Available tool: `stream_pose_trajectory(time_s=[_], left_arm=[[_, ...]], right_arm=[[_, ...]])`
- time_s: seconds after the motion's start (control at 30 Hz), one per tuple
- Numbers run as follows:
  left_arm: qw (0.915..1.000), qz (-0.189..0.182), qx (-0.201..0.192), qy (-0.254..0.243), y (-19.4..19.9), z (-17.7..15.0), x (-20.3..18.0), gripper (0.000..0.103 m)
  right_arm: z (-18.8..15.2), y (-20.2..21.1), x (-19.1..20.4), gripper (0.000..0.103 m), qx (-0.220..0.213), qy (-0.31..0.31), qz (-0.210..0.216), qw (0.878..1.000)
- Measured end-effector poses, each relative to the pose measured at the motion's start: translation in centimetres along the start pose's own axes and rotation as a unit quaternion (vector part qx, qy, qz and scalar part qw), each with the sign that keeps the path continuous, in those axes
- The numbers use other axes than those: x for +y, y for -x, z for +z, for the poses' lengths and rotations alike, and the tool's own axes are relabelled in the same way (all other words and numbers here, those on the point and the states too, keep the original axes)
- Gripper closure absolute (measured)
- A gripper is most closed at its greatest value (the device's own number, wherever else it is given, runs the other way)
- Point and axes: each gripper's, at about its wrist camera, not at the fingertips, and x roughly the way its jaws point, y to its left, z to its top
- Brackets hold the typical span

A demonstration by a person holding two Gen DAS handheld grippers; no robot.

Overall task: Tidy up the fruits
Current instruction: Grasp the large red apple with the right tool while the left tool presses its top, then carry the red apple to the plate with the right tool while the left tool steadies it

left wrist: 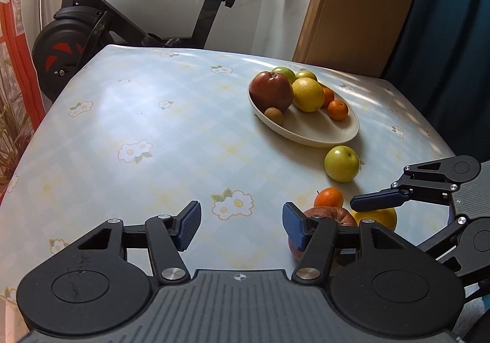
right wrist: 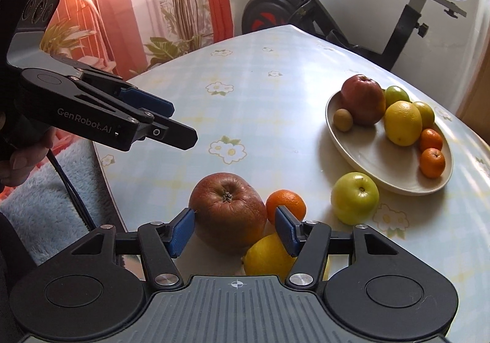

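The right gripper [right wrist: 235, 228] has its fingers partly open around the wrinkly red apple [right wrist: 228, 211], not squeezing. A small orange mandarin [right wrist: 285, 201] and yellow lemon [right wrist: 269, 257] sit beside the right finger and could get bumped across the counter [right wrist: 260, 104]. The left gripper [left wrist: 242, 228] fingers hang open, holding nothing.

Desk [right wrist: 275, 116]: covered in pale blue-and-cream check cloth, scattered with white flowers having yellow centres and green leaves. Plate [right wrist: 361, 156]: plain cream. On the plate: one dark red apple [right wrist: 363, 104]; one yellow lemon [right wrist: 402, 122]; two orange mandarins [right wrist: 431, 156]; two yellow-green fruits behind the lemon; one small tan-brown fruit [right wrist: 343, 119]. Beside the plate, on the desk: green apple [right wrist: 355, 197]; orange mandarin [right wrist: 284, 203]; red-brown apple with wrinkled skin [right wrist: 228, 209]; yellow lemon [right wrist: 266, 257]. Left gripper [left wrist: 242, 226] and right gripper [right wrist: 234, 228]: black bodies, grey ribbed base, fingers [right wrist: 182, 231] faced with blue textured pads. Beyond the plate: black exercise bike [left wrist: 92, 27] with red wheel markings.
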Motion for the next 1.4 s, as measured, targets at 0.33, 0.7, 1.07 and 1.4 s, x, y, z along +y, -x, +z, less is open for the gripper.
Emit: stream_pose_trajectory(time_s=[0.33, 0.7, 1.07, 1.4], left_arm=[[0.9975, -0.058, 0.026, 0.032, -1.6, 0.2, -0.7, 0.050], [0.9949, -0.087, 0.034, 0.040, -2.9, 0.4, -0.8, 0.050], [0.9928, -0.092, 0.039, 0.066, -3.8, 0.6, -0.2, 0.056], [0.9842, -0.130, 0.038, 0.114, -4.8, 0.7, 1.7, 0.065]], right_arm=[[0.3, -1.0, 0.9, 0.048, 0.041, 0.046, 0.004, 0.998], [-0.1, -1.4, 0.7, 0.048, 0.023, 0.039, 0.004, 0.999], [0.1, -2.6, 0.7, 0.049, -0.027, 0.019, -0.004, 0.999], [0.0, -3.1, 0.2, 0.047, -0.046, -0.002, -0.005, 0.999]])
